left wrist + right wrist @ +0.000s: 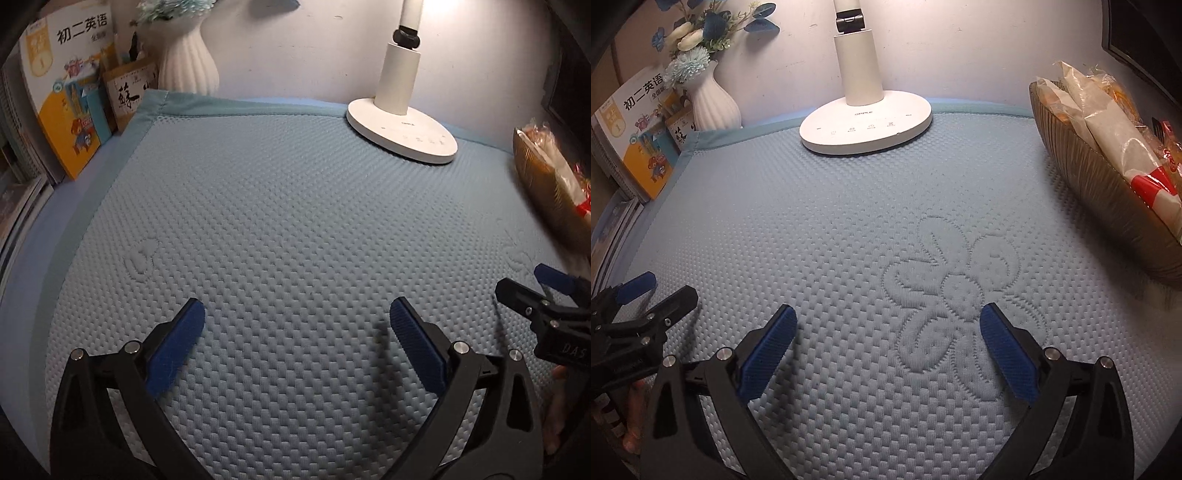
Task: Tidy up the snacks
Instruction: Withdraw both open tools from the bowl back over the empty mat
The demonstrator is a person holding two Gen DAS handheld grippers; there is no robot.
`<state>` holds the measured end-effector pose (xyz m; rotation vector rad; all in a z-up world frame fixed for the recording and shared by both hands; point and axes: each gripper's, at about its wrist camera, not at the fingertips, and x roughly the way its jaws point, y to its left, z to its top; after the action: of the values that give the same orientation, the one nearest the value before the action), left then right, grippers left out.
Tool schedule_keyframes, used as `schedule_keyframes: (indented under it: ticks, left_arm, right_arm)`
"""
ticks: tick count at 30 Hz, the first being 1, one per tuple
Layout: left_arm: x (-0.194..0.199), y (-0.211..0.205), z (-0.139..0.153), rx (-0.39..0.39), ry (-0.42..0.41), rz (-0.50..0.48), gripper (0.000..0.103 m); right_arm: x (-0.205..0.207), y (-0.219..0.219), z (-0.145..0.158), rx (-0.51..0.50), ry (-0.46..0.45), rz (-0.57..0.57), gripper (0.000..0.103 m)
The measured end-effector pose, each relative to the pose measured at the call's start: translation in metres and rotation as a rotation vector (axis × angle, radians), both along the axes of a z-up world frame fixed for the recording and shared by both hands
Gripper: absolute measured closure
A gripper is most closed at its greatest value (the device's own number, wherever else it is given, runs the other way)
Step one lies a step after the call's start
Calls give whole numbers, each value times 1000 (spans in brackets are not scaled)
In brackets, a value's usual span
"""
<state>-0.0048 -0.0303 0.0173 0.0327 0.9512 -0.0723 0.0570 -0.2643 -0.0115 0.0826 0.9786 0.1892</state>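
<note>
Both hovering over the blue mat (820, 229), empty: left gripper (295, 339) spread wide, right gripper (888, 343) spread wide. Snack packets (1115, 147) sitting in basket (1086, 184), right edge.

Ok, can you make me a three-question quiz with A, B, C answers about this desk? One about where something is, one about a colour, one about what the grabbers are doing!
1. Where are the snack packets?
A. In the bowl at the right
B. Under the lamp
C. Beside the vase

2. What colour is the lamp base?
A. Black
B. White
C. Red

3. How are the two hand-held grippers?
A. Both shut on a snack
B. One holds a book
C. Both open and empty

Answers:
1 A, the snack packets sit in the bowl.
2 B, the lamp base is white.
3 C, the left hand-held gripper and right hand-held gripper have fingers spread over the bare mat.
</note>
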Motion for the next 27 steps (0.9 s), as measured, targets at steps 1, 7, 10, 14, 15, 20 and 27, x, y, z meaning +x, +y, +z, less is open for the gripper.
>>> schedule_keyframes:
  ticks: [1, 7, 10, 14, 15, 20, 27]
  left_arm:
    - [0, 1, 0, -8, 2, -4, 3]
    - [3, 33, 1, -169, 16, 64, 3]
    - [5, 30, 1, -146, 18, 57, 3]
    - [7, 19, 0, -77, 28, 55, 3]
    - [7, 17, -1, -62, 30, 54, 3]
    - [9, 14, -2, -26, 38, 52, 3]
    - [8, 11, -4, 3, 45, 51, 3]
  right_arm:
    - [0, -1, 0, 6, 3, 0, 5]
    - [-2, -1, 0, -2, 4, -1, 5]
    - [-3, 4, -1, -37, 6, -1, 5]
    - [-3, 6, -1, -54, 6, -1, 5]
    - [-3, 5, -1, -50, 6, -2, 5]
    - [-3, 5, -1, -47, 6, -3, 5]
    - [-3, 4, -1, -41, 5, -6, 5]
